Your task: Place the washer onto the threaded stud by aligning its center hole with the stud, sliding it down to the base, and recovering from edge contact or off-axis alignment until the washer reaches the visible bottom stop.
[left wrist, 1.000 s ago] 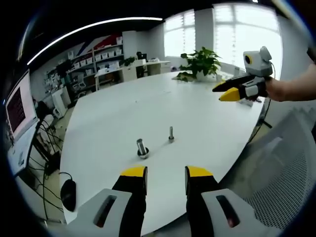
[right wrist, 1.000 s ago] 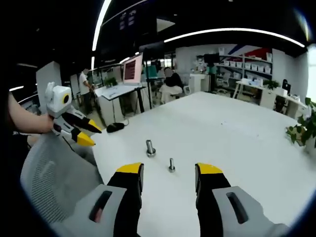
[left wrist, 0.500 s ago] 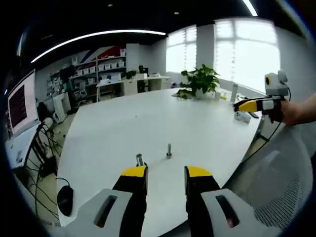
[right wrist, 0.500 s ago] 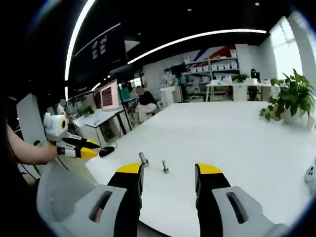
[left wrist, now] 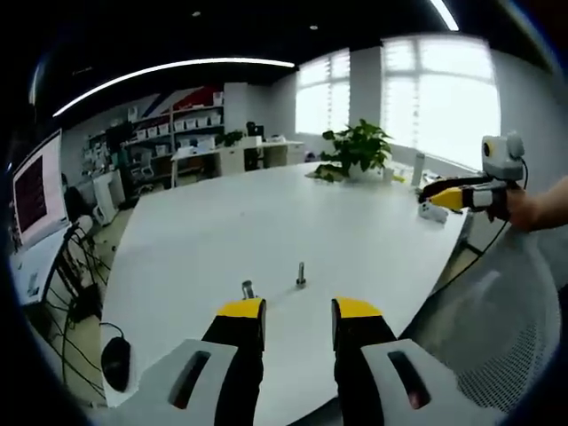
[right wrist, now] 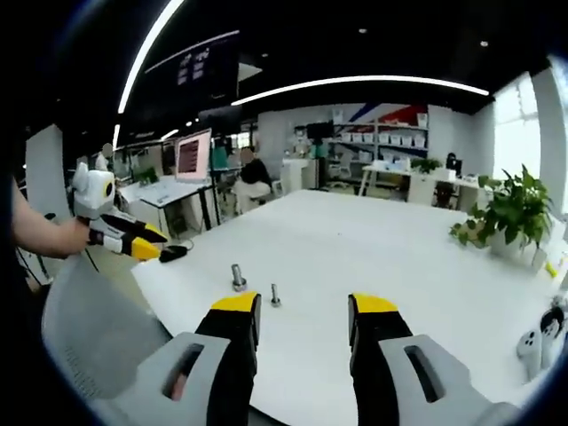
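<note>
White desk (left wrist: 222,222), wide and bare but for two small metal pieces near its front edge — and both grippers hang back from them. In the left gripper view the left gripper (left wrist: 297,311) sits with its yellow-tipped jaws parted and nothing between them; the slimmer upright piece, which I take for the threaded stud (left wrist: 301,274), stands just past the jaws at about twelve o'clock, with the stubbier metal piece (left wrist: 248,288) just beside it at about ten o'clock. Whether that stubby piece carries the washer is too small to tell.

Over at two o'clock, the right gripper (left wrist: 444,193) floats off the desk's far edge in a hand (left wrist: 524,206), well apart from the parts. In the right gripper view the right gripper (right wrist: 302,308) shows jaws open and empty too, the stud (right wrist: 275,295) and its stubby neighbour (right wrist: 238,277) just ahead at eleven o'clock, while the left gripper (right wrist: 133,241) hovers at nine o'clock beside a mesh chair (right wrist: 89,328).

My read — this is the stand-off before the approach: both tools held wide and clear so each camera keeps the stud in sight. Nothing is gripped, so the washer isn't yet seated.
</note>
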